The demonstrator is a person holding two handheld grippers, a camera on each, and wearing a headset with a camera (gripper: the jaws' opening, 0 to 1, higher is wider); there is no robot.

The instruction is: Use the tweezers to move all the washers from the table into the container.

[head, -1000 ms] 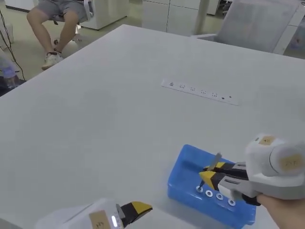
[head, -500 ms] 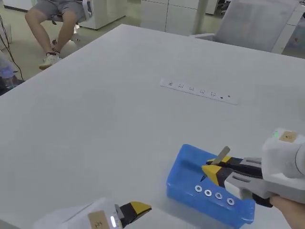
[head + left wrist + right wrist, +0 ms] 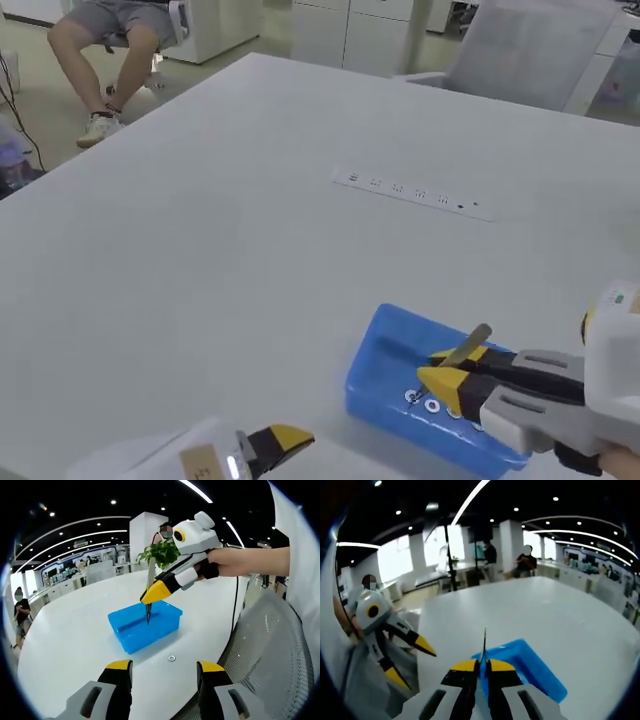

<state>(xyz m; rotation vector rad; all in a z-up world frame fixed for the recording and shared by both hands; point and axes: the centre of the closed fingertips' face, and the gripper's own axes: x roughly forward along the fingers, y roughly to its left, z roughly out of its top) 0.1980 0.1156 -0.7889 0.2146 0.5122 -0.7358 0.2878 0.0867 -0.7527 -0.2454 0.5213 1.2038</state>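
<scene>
- My right tool (image 3: 433, 368), with black jaws and yellow tips, is closed tight on a pair of thin silver metal tweezers (image 3: 472, 341). I see no gap between the jaws and the tweezers.
- The tweezers pass through this tool. The flat handle end sticks out behind and above the jaws, and the dark pointed end goes out ahead of the tips and downward.
- Directly below the tips of my right tool stands the blue rectangular plastic container (image 3: 385, 345), an open box on the white counter (image 3: 250, 250).
- In the left gripper view, the point of the tweezers hangs inside the outline of the container. I cannot tell if it touches the bottom.
- Small silver ring-shaped washers (image 3: 432, 405) show against the blue, in a short row just under the tips of the right tool. The tool hides part of this row, and I cannot tell if the tweezers have hold of one.
- My left tool (image 3: 165, 666) is wide open and holds nothing. It is over the counter, to the left of the right tool and well apart from it.
- One separate silver washer (image 3: 171, 657) lies flat on the counter just ahead of the left tool, between its open jaws and the near wall of the container. It touches neither of them.
</scene>
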